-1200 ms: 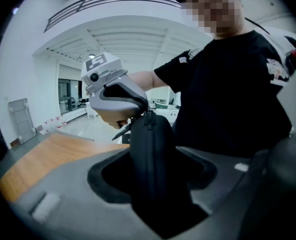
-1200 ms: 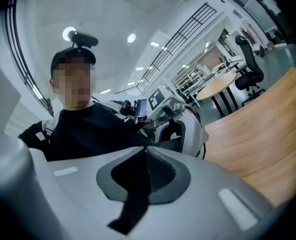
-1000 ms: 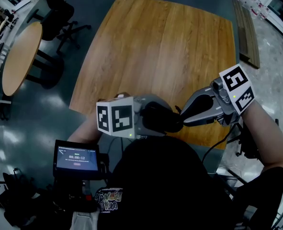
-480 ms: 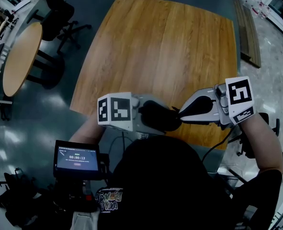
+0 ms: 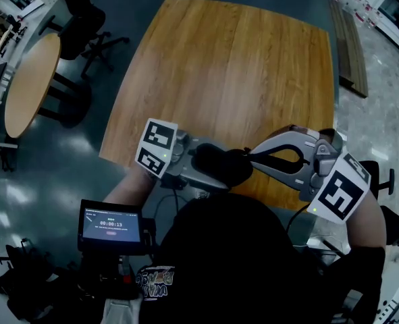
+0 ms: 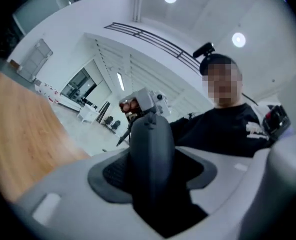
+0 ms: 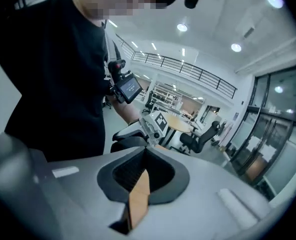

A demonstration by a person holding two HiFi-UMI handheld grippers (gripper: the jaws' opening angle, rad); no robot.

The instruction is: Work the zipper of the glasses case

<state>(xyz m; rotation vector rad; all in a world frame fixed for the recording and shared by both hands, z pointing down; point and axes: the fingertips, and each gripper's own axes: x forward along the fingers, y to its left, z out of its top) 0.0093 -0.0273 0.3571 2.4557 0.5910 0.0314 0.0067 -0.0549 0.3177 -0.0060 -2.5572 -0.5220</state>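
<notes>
Both marker cubes have rolled since the earlier frames: the left one now shows tilted, and the right one has swung down toward my body, while the case has stayed between the two tools.

From the head view, the table [image 5: 233, 66] lies ahead of both tools, bare wood, and I am working just over its near edge. My left hand-held gripper [image 5: 206, 167] has its jaws spread wide and clamped on the glasses case [image 6: 150, 154], which sticks out straight ahead of those jaws. The long axis of the case runs along the line the left tool points, toward the right tool. My right hand-held gripper [image 5: 253, 156] meets the far end of the case, so it is the nearer one to whatever gets pulled. Its jaws have just been closing and now stand together, with only a sliver of wood showing through the slit.

I cannot make out a zipper tab between them. The case looks closed, so I cannot see what it holds.
</notes>
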